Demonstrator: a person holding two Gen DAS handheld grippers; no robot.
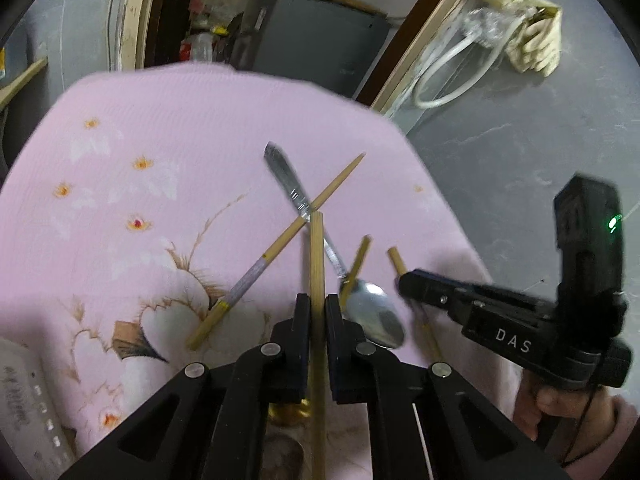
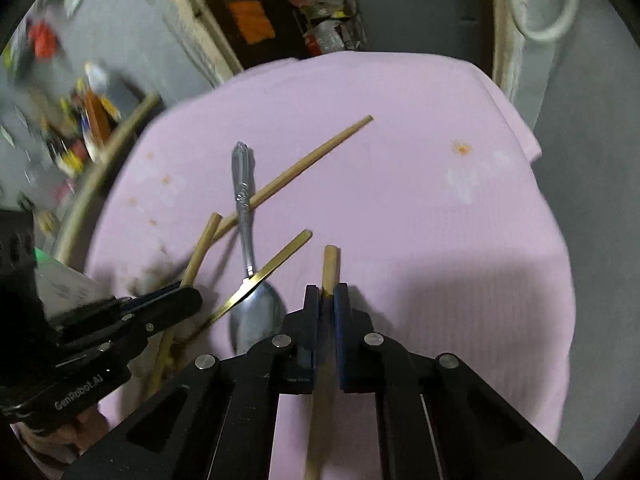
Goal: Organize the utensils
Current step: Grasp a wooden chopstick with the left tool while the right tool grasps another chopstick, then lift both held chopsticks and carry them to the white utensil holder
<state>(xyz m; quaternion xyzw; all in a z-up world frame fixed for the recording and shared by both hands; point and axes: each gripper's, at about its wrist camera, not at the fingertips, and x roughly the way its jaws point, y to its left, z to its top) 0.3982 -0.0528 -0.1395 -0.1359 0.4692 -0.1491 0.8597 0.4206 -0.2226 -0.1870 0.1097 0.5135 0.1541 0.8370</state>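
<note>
My left gripper [image 1: 317, 306] is shut on a wooden chopstick [image 1: 316, 256] that sticks forward above the pink cloth [image 1: 160, 120]. My right gripper [image 2: 329, 298] is shut on another wooden chopstick [image 2: 330, 266]; it also shows in the left wrist view [image 1: 412, 282]. A silver spoon [image 1: 372, 314] lies between them, bowl toward me, also seen in the right wrist view [image 2: 248, 240]. A third chopstick [image 1: 280, 242] with a grey band lies crossed under the spoon handle. A thin gold-coloured utensil [image 2: 266, 272] lies across the spoon's neck.
The pink flowered cloth covers the table, its far edge [image 2: 360, 56] near a doorway with clutter. A white box [image 1: 28, 400] sits at the near left. White hose and a rag [image 1: 528, 44] lie on the grey floor to the right.
</note>
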